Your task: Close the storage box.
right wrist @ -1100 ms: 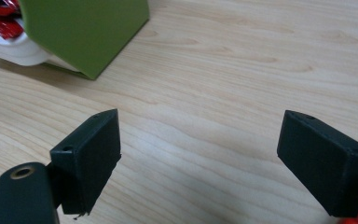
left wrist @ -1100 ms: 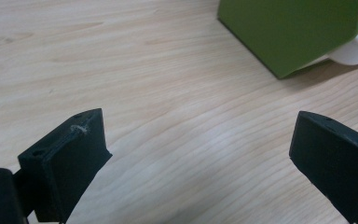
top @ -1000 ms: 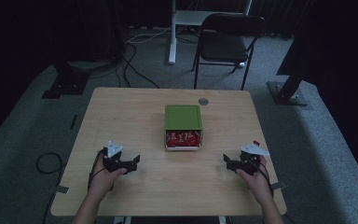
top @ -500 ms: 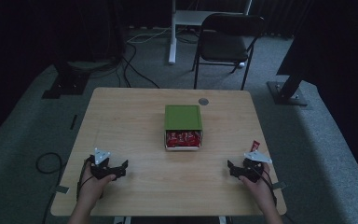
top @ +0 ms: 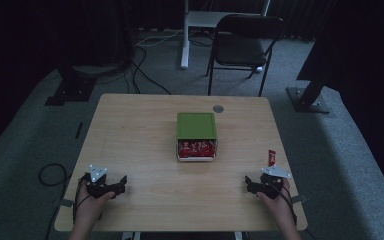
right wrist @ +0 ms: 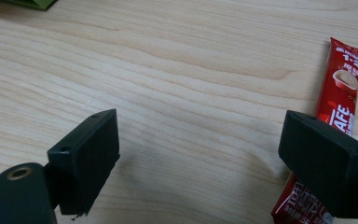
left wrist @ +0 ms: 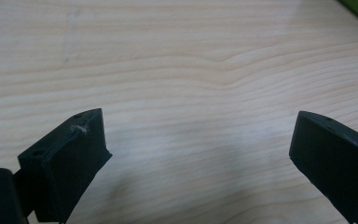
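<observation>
1. The table (top: 140, 130) was the biggest thing there, with loads of bare wood ahead of both grippers. Each gripper sat close to the near edge, the left one by the near left corner and the right one by the near right corner, so there was hardly any table behind them.
2. One green box (top: 196, 135) sat well ahead of both grippers, between them, with its open end facing back toward them and red sachets packed inside. Couldn't count those.
3. Two grippers. The left gripper (left wrist: 198, 140) was released, jaws spread wide over bare wood, gripping nothing; in the high view it's at (top: 104, 184).
4. The right gripper (right wrist: 198, 144) was also released with its jaws wide apart, seen from above at (top: 266, 184). It wasn't gripping anything.
5. One loose red coffee sachet (right wrist: 340, 100) lay flat on the table just outside the right gripper's right jaw, which covered its near part. Its long axis ran straight ahead, away from the gripper, far end pointing toward the table's far side. From above it's just ahead of that gripper, close to the right edge (top: 271, 157).
6. One small round grey disc (top: 218, 108) sat beyond the box, far from both grippers.
</observation>
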The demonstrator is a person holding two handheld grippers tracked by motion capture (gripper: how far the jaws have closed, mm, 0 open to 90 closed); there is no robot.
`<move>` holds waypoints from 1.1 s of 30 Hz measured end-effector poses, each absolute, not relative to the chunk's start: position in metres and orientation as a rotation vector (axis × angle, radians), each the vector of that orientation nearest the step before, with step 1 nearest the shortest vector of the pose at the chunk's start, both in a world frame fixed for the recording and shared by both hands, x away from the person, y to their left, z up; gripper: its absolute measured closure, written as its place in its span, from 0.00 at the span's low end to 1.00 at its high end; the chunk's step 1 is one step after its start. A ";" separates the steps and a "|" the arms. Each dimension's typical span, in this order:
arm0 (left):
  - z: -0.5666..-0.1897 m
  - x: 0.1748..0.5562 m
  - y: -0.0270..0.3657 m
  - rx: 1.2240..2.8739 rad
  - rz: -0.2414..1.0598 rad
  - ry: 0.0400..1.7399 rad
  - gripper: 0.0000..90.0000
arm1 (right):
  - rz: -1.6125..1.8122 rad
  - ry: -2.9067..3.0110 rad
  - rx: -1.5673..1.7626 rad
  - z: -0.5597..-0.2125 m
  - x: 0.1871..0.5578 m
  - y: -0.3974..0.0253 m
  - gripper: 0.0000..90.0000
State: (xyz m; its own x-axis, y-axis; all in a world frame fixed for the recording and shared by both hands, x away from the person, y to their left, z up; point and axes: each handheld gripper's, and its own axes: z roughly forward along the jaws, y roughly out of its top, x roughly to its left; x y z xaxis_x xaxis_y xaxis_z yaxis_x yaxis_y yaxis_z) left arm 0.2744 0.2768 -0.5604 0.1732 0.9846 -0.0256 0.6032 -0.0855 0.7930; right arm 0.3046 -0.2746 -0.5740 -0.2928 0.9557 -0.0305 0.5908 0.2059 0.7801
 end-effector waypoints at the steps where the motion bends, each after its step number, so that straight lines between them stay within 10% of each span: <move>1: -0.561 0.273 0.279 1.768 0.709 1.524 0.05 | 0.888 1.969 1.442 -0.575 0.305 -0.274 0.13; 33: -0.569 0.271 0.284 1.803 0.727 1.720 0.04 | 0.890 1.990 1.520 -0.576 0.308 -0.277 0.13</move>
State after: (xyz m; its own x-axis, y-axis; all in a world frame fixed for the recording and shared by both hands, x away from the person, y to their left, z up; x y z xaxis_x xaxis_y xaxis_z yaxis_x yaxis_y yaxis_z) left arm 0.2712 0.2843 -0.5689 0.0400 0.9991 0.0171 0.7082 -0.0404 0.7048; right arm 0.3075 -0.2774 -0.5761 -0.2682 0.9633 0.0126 0.6515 0.1717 0.7390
